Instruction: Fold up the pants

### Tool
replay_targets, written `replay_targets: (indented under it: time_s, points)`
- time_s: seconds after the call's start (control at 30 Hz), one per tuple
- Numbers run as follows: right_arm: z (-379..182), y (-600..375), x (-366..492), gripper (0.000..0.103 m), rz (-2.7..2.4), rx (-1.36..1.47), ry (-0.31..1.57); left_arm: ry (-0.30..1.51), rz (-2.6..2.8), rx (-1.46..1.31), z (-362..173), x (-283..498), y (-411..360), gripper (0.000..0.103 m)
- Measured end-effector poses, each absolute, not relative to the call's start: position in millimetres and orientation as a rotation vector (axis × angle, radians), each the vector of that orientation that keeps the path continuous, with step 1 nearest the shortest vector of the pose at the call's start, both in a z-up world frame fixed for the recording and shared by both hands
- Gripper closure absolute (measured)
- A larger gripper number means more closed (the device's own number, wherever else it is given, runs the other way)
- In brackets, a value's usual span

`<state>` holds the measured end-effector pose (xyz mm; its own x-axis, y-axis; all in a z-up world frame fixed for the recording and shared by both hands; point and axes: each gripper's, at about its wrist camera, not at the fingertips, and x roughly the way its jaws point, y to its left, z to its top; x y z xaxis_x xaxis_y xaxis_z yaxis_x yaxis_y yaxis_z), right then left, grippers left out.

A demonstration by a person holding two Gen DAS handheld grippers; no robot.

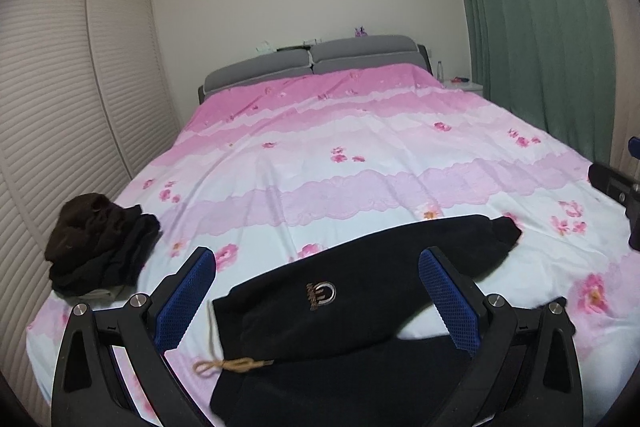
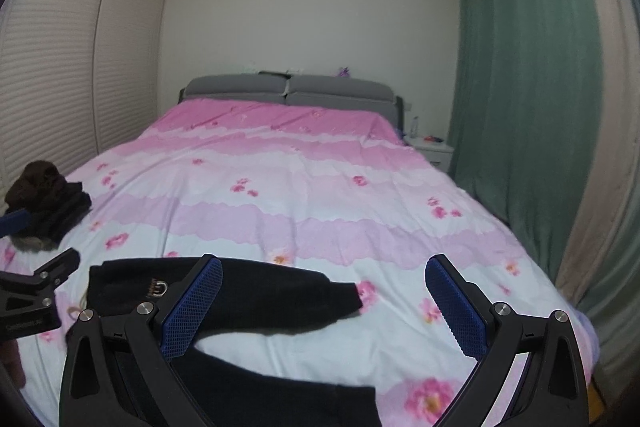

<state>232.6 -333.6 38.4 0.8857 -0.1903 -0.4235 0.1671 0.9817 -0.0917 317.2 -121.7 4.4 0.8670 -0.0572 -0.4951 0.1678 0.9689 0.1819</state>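
Black pants (image 1: 360,307) with a small logo and a tan drawstring (image 1: 224,365) lie spread on the near part of the pink floral bed cover (image 1: 320,155). One leg reaches right, the other lies nearer the camera. My left gripper (image 1: 318,299) is open and empty, above the waist end. In the right wrist view the pants (image 2: 248,295) lie at lower left with both legs apart. My right gripper (image 2: 324,307) is open and empty above the legs. The left gripper also shows in the right wrist view (image 2: 36,291) at the left edge.
A heap of dark clothes (image 1: 96,251) sits at the bed's left edge, also in the right wrist view (image 2: 48,207). Grey headboard (image 1: 312,63) at the far end. White slatted wardrobe doors (image 1: 60,87) on the left. Green curtain (image 1: 540,27) and a white nightstand (image 2: 434,151) on the right.
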Motion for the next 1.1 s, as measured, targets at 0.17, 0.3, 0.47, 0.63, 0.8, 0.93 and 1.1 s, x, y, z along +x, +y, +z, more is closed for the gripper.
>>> replay_targets:
  time_s: [0.17, 0.3, 0.47, 0.63, 0.8, 0.93, 1.1]
  points:
    - [10, -348, 293, 0.001, -0.156, -0.095, 0.534, 0.55, -0.111, 0.238, -17, 368, -139, 0.0]
    - [-19, -359, 335, 0.001, -0.137, -0.123, 0.605, 0.603, -0.136, 0.259, -41, 402, -154, 0.0]
    - [-54, -367, 391, 0.001, -0.02, -0.143, 0.723, 0.687, -0.155, 0.279, -70, 437, -174, 0.0]
    - [-86, -366, 445, 0.001, 0.11, -0.218, 0.835, 0.729, -0.148, 0.274, -88, 458, -188, 0.0]
    - [-114, -360, 488, 0.007, 0.255, -0.293, 0.968, 0.794, -0.139, 0.229, -105, 483, -192, 0.0]
    - [-131, -359, 512, 0.007, 0.373, -0.307, 1.062, 0.827, -0.142, 0.184, -113, 498, -192, 0.0]
    - [-153, -362, 536, 0.022, 0.479, -0.34, 1.168, 0.831, -0.141, 0.166, -122, 507, -190, 0.0]
